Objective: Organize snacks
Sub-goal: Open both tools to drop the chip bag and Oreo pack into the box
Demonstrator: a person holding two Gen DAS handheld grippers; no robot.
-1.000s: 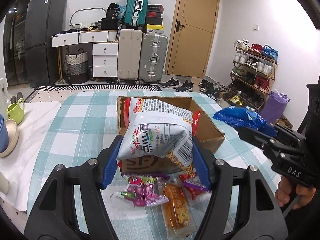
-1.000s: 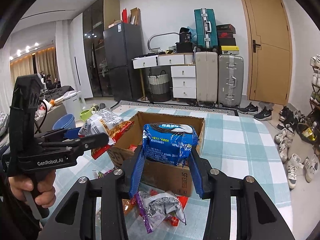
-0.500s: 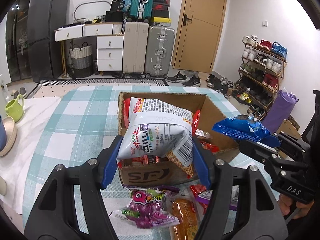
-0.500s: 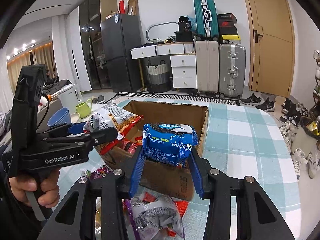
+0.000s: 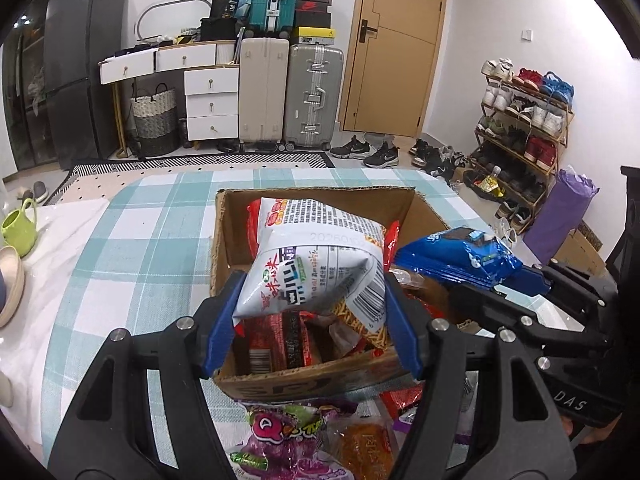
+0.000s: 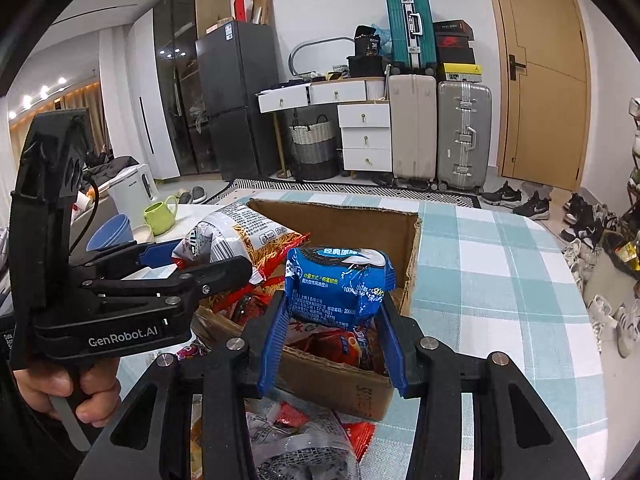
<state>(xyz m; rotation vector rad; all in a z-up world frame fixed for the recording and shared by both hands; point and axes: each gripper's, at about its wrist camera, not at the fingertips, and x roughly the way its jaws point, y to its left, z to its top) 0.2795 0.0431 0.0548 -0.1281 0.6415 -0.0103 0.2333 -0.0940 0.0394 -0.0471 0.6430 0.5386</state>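
Note:
An open cardboard box [image 5: 224,236] [image 6: 412,252] stands on the checked tablecloth with red snack packets inside. My left gripper [image 5: 310,300] is shut on a white and red snack bag [image 5: 316,264], which hangs over the box's near left part. My right gripper [image 6: 332,312] is shut on a blue cookie packet [image 6: 340,284] over the box's near right side; the same packet [image 5: 460,256] shows in the left wrist view. Loose snacks lie in front of the box: a purple packet [image 5: 280,436], an orange packet [image 5: 364,448] and a silver packet [image 6: 304,452].
A green mug [image 5: 18,224], bowls [image 5: 8,284] and a white cloth sit at the table's left. A white kettle [image 6: 134,188] stands beyond them. Suitcases [image 5: 292,92], drawers, a fridge and a shoe rack [image 5: 520,128] line the room behind.
Both grippers have moved forward and down toward the box, each with its packet. The box now looks larger and its contents are in view under the packets.

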